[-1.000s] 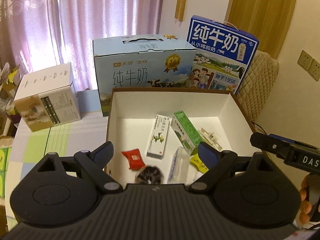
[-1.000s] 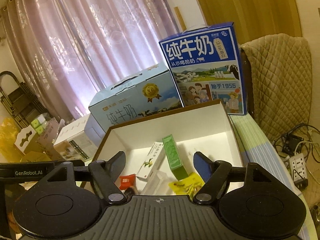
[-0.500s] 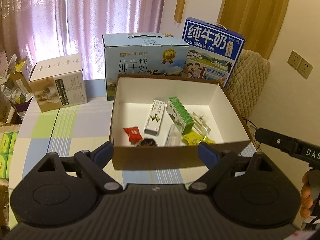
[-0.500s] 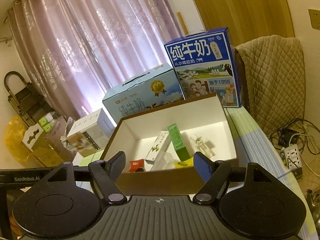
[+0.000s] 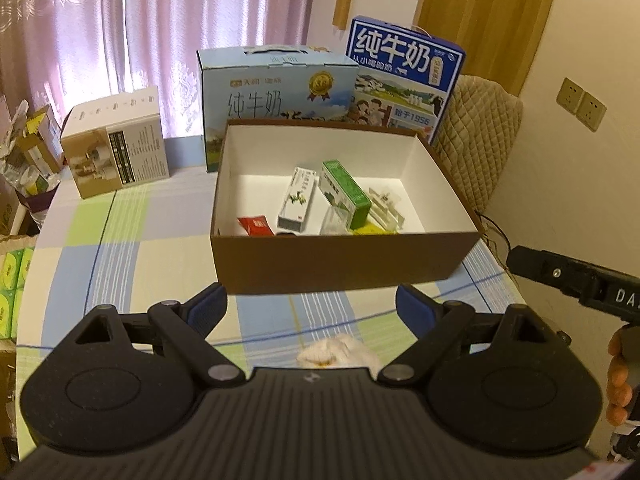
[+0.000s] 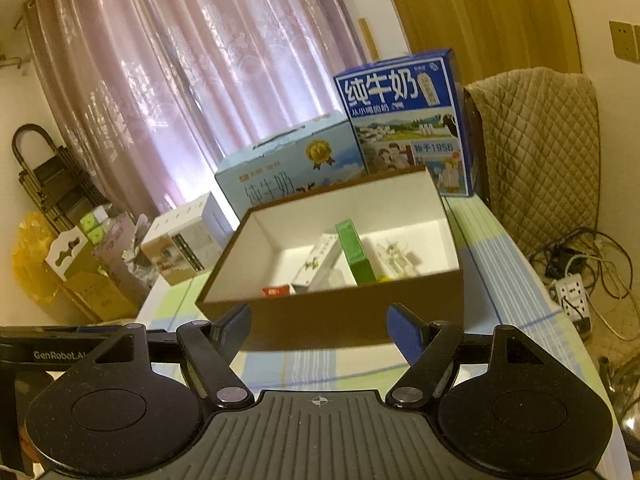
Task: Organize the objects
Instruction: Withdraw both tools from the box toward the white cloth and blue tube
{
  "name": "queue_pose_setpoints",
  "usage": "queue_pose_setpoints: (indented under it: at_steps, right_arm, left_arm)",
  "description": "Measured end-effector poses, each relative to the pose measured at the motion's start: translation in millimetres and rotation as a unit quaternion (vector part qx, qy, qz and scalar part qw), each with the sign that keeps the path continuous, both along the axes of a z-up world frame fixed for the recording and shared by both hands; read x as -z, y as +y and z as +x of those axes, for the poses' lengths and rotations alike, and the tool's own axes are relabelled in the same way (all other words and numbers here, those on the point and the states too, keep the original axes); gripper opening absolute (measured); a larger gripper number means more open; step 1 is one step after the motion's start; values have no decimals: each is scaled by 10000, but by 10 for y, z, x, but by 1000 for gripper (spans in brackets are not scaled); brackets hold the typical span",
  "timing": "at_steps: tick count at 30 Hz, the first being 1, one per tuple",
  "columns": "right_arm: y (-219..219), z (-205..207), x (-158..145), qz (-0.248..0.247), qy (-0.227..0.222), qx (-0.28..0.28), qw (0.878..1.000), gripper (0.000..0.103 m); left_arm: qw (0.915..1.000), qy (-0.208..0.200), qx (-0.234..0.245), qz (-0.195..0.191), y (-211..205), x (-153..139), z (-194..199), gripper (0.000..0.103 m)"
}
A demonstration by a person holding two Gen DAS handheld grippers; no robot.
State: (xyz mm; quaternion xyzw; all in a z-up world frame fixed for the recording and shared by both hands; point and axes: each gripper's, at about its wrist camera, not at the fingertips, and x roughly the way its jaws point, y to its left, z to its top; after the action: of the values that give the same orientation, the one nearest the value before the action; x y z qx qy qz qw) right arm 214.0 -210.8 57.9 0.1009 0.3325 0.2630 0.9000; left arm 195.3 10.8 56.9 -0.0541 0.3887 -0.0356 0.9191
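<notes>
Both grippers (image 5: 311, 308) (image 6: 319, 328) hang before brown box (image 5: 344, 260).

Left gripper (image 5: 311, 307): occupies the lower half of the left wrist frame, pointing downward at a slant. Jaws stand wide apart with nothing between the blue pads (image 5: 210, 305); no pad touches anything

Right gripper (image 6: 319, 325): occupies the lower half of the right wrist frame, tilted less steeply. Jaws apart, blue pads (image 6: 403, 331) clear of all contact, nothing held

In the left wrist frame, the right gripper's black body enters at the right edge, and the fingers of the person's right hand (image 5: 619, 376) wrap its handle at the lower right
</notes>
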Motion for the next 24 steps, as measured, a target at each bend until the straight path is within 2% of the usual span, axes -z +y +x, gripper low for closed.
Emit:
queue_pose_setpoints:
  at_steps: [16, 24]
  right_arm:
    - [-26, -239, 190, -175, 256, -50, 9995, 72]
    - [-62, -293, 458, -392, 623, 42, 9973, 72]
  left_arm:
    - [9999, 122, -8, 68, -13, 119, -244, 89]
    - [9993, 362, -34, 120, -10, 288, -277, 89]
